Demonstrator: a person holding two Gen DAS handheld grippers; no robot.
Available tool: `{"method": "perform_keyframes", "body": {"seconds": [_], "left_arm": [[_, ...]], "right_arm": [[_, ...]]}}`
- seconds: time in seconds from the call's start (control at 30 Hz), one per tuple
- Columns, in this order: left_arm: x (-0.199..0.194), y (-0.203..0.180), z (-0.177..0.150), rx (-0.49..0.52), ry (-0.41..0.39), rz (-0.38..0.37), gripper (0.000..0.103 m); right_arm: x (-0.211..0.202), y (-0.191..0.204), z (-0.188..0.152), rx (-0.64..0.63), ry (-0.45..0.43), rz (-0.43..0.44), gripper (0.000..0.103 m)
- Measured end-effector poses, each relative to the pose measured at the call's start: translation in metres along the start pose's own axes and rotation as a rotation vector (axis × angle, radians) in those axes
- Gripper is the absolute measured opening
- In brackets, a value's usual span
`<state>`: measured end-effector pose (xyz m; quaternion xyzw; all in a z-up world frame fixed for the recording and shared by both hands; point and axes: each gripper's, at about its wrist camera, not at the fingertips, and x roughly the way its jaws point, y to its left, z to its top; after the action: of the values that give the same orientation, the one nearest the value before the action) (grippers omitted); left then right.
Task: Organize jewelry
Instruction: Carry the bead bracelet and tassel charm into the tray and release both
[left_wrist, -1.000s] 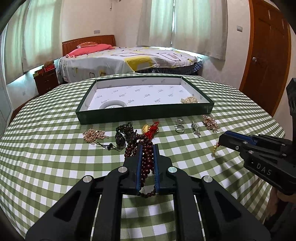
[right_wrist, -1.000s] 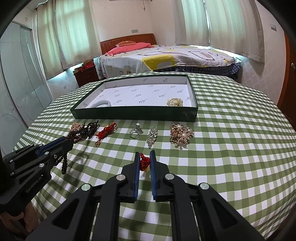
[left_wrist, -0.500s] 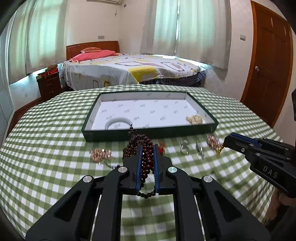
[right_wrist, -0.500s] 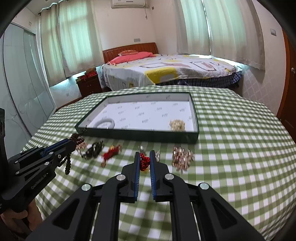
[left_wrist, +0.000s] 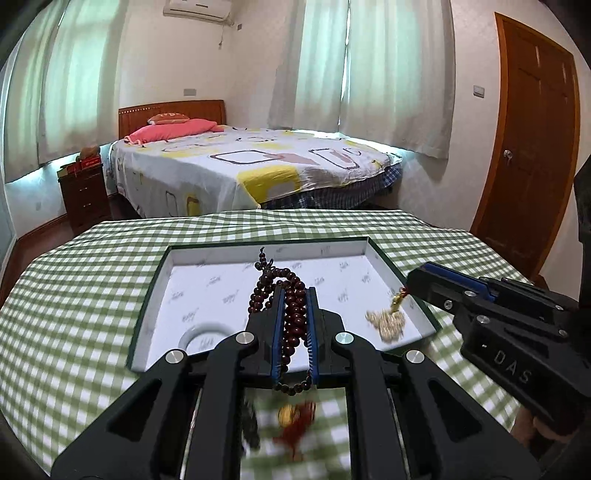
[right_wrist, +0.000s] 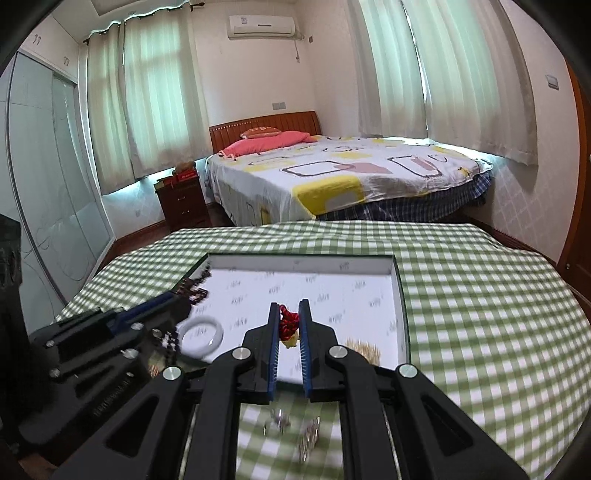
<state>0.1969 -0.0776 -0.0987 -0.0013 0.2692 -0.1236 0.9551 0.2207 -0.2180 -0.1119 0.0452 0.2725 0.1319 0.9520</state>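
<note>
Item, left to right. Since a second ago both my grippers have risen from the checked tablecloth (left_wrist: 74, 295) and come forward over the green tray (left_wrist: 147, 295); the loose pieces left on the cloth now lie blurred beneath my fingers. My left gripper (left_wrist: 294, 295) is pinched on the dark red bead strand (left_wrist: 293, 317), its long axis running along the fingers, the tasselled end pointing away toward the tray's far wall, a loop hanging behind the pads. In the tray: white bangle (right_wrist: 201, 334) at near left, pale gold cluster (left_wrist: 386, 321) at near right. My right gripper (right_wrist: 289, 314), body lettered "DAS", is clamped on the red knotted charm (right_wrist: 288, 323), its gold pendant hanging below, above the tray's near right.
</note>
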Motion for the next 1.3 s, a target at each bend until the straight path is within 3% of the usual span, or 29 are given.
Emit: {"method": "perform_keyframes", "body": {"seconds": [0.17, 0.37, 0.73, 0.9, 1.3], "left_arm": [[0.038, -0.001, -0.004, 0.000, 0.063, -0.005, 0.011], [0.076, 0.001, -0.022, -0.012, 0.168, -0.019, 0.011], [0.106, 0.008, -0.030, -0.029, 0.283, -0.061, 0.012], [0.105, 0.010, -0.031, -0.054, 0.284, -0.048, 0.028], [0.092, 0.018, -0.029, -0.083, 0.255, -0.030, 0.046]], "right_arm": [[0.034, -0.007, -0.003, 0.011, 0.054, -0.001, 0.011], [0.076, -0.019, -0.023, 0.050, 0.182, 0.012, 0.011], [0.093, -0.024, -0.029, 0.057, 0.243, 0.008, 0.011], [0.096, -0.024, -0.033, 0.052, 0.257, 0.000, 0.013], [0.086, -0.027, -0.033, 0.059, 0.239, -0.015, 0.021]]}}
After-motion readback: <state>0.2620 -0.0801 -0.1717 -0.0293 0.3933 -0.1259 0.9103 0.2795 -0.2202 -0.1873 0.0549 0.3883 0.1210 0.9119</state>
